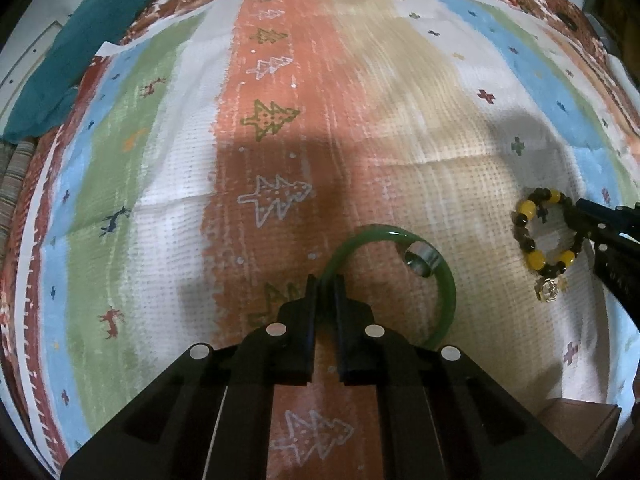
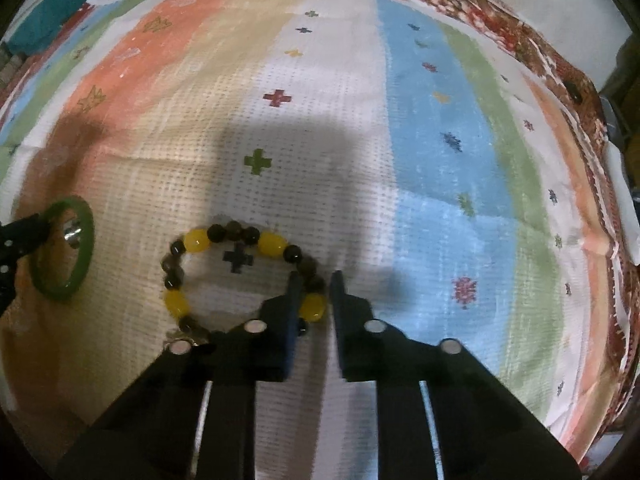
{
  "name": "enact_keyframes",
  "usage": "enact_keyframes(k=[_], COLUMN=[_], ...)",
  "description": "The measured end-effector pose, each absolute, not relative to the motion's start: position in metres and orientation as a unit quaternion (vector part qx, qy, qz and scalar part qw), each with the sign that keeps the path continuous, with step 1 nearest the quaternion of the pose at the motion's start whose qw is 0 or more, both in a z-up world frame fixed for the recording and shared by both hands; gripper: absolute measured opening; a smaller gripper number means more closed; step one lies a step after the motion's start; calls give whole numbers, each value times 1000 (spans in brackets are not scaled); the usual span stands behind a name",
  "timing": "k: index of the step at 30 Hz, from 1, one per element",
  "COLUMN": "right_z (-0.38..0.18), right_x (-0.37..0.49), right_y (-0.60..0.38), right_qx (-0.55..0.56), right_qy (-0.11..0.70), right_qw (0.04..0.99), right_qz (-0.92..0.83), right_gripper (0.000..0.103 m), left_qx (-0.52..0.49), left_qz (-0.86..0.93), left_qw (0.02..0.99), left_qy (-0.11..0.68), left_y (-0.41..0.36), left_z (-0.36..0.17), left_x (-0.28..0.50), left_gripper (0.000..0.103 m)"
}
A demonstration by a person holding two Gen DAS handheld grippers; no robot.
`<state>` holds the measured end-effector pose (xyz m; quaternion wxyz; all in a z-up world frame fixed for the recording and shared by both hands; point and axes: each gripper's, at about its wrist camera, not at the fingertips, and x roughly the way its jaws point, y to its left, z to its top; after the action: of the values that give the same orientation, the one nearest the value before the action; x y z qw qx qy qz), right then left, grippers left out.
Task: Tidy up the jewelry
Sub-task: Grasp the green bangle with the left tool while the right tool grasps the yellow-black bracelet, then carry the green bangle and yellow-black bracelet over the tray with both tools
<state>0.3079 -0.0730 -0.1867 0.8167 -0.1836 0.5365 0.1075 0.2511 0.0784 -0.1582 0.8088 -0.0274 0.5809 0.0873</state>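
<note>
Between the two fingers of the left tool (image 1: 325, 285) the rim of a green bangle (image 1: 436, 276) is pinched, the jaws nearly closed on its near-left arc; the rest of the hoop is seen ahead and to the right of the tips, over the striped cloth (image 1: 168, 152) that covers the counter; whether it is raised or resting cannot be told. A thin rim is gripped, presumably, because a rigid smooth ring offers no other purchase. Inside the hoop, ahead-right of the tips, a small silver ring (image 1: 420, 261) is seen, shiny and metallic; what supports it cannot be told.

The right tool (image 2: 316, 282) is set astride the near-right side of a beaded bracelet (image 2: 196, 240), one finger inside the loop and one outside, a yellow bead (image 2: 313, 306) between them; the jaws are narrowed but whether the strand is actually clamped cannot be told. The bracelet lies flat, ahead and left of the tips; it is made of glossy round dark beads and larger translucent yellow ones, with a pale charm (image 1: 549, 290) at its near end. The cloth is woven, coarse and printed with trees, deer and crosses.
</note>
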Motion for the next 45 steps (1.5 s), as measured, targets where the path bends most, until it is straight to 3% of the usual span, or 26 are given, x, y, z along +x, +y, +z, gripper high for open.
enact_keyframes(k=[20, 45], right_z=[-128, -68], right_x=[290, 223], right_y=[-81, -93], right_qx=[-83, -65], right_qy=[501, 430], right_qw=[843, 874], right_qz=[178, 216], right_gripper=[12, 12], left_qx=[-47, -43], left_qz=[74, 50], left_qw=[841, 880], left_qy=[533, 471], left_y=[67, 37], left_z=[-102, -39], left_x=[228, 172], left_gripper=[7, 7])
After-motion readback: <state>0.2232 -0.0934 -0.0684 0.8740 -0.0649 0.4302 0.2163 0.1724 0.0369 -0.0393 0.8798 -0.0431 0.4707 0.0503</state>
